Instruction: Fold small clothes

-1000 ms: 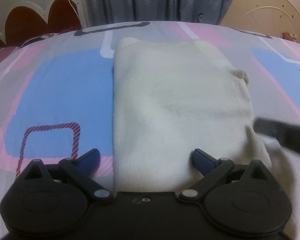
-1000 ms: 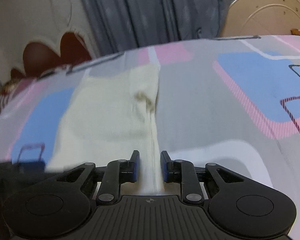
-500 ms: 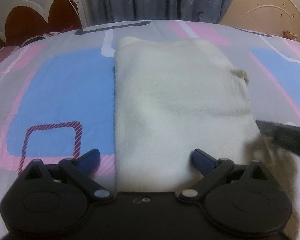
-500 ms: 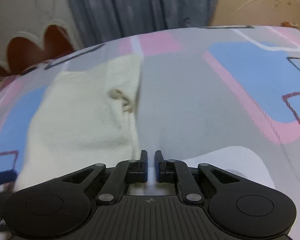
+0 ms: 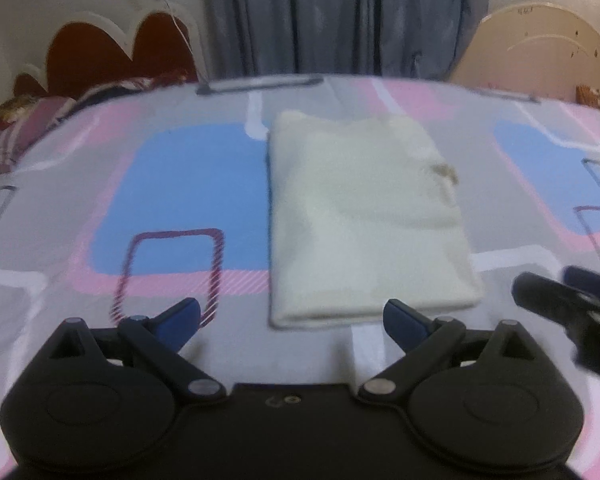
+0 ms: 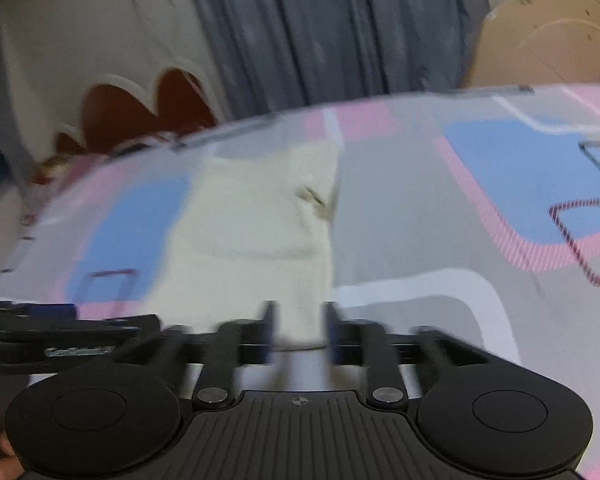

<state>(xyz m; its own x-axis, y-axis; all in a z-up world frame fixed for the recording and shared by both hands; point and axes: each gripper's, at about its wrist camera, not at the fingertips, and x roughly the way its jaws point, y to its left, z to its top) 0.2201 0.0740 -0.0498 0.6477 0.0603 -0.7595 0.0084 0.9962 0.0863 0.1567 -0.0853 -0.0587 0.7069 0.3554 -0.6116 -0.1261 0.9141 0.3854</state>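
Observation:
A cream knitted garment (image 5: 364, 224) lies folded into a neat rectangle on the patterned bed sheet (image 5: 188, 188). My left gripper (image 5: 292, 316) is wide open and empty, just short of the garment's near edge. The garment also shows in the right wrist view (image 6: 256, 232), blurred. My right gripper (image 6: 298, 330) is partly open and empty at the garment's near right corner, not holding it. The right gripper also shows at the right edge of the left wrist view (image 5: 572, 304).
The bed sheet has blue, pink and grey blocks. A scalloped red headboard (image 5: 112, 52) and striped bedding (image 5: 4, 136) are at the far left. Grey curtains (image 5: 340, 16) hang behind. A cream round board (image 5: 540, 52) stands at the far right.
My right gripper was nearly shut on the garment's edge, then opened and let it go. Both grippers pulled back from the garment, which now lies flat and folded.

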